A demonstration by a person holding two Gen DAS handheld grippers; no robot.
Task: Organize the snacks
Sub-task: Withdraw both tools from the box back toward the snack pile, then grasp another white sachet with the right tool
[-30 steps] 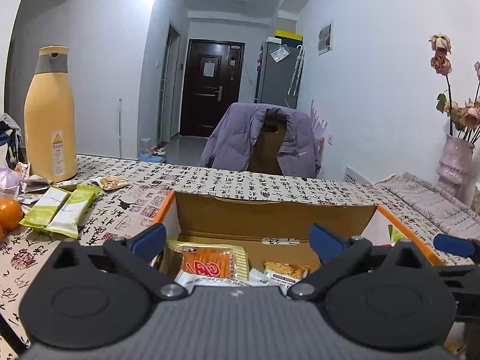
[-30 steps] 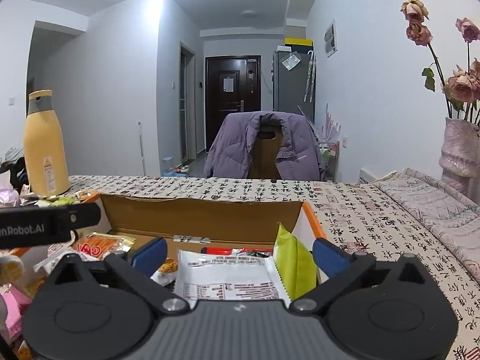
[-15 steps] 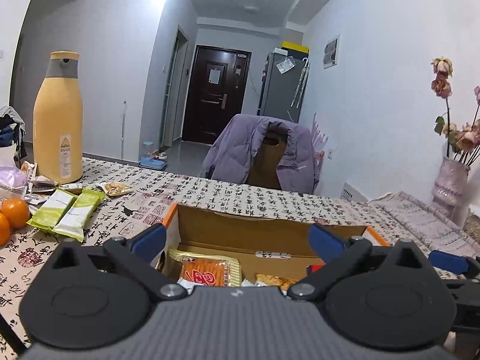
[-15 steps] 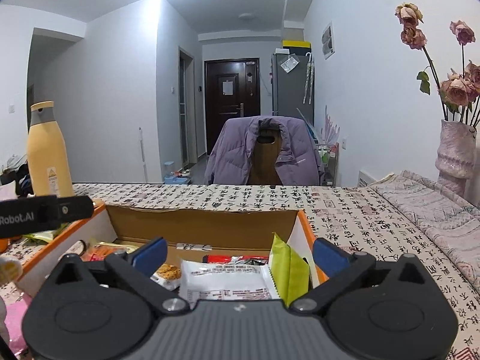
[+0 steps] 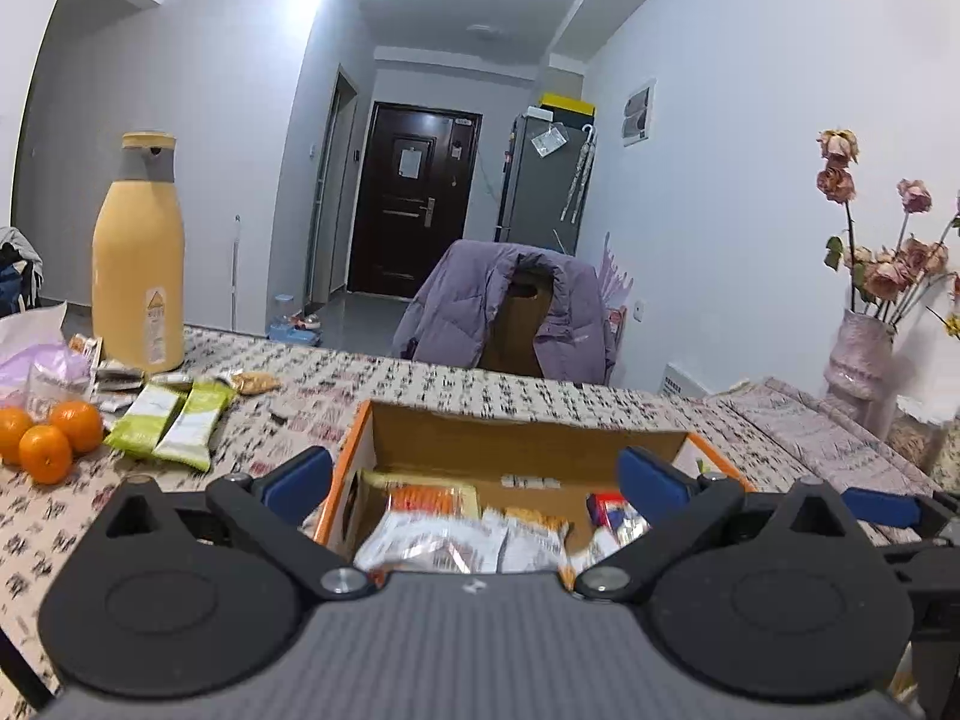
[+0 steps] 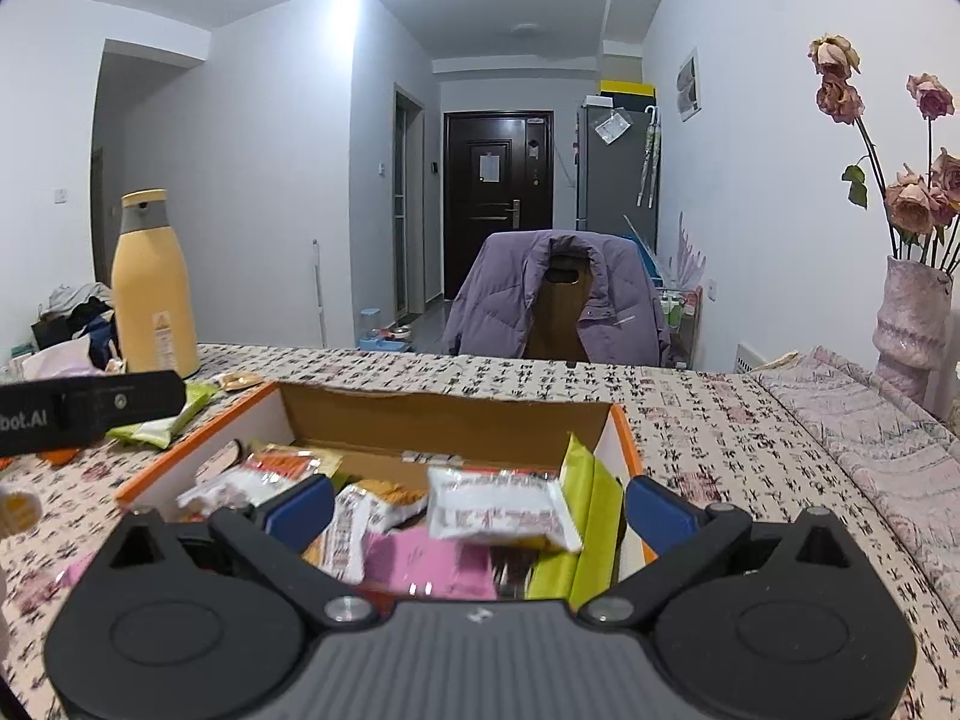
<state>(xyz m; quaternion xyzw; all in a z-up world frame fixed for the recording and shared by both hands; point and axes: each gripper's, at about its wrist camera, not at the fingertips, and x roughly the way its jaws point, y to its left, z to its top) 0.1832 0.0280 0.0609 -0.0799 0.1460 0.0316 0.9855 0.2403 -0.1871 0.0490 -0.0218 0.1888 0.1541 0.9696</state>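
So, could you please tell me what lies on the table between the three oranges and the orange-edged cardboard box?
In the left wrist view, two green snack packets lie side by side between the three oranges and the orange-edged cardboard box.

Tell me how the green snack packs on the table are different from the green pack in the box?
The two green packs on the table lie flat on the cloth, side by side; the green pack in the box stands on edge against the box's right wall. The table ones show white panels on their fronts; the boxed one looks plain green from here. The table ones are outside the cardboard box, not yet put away. All are lime-green wrapped snacks.
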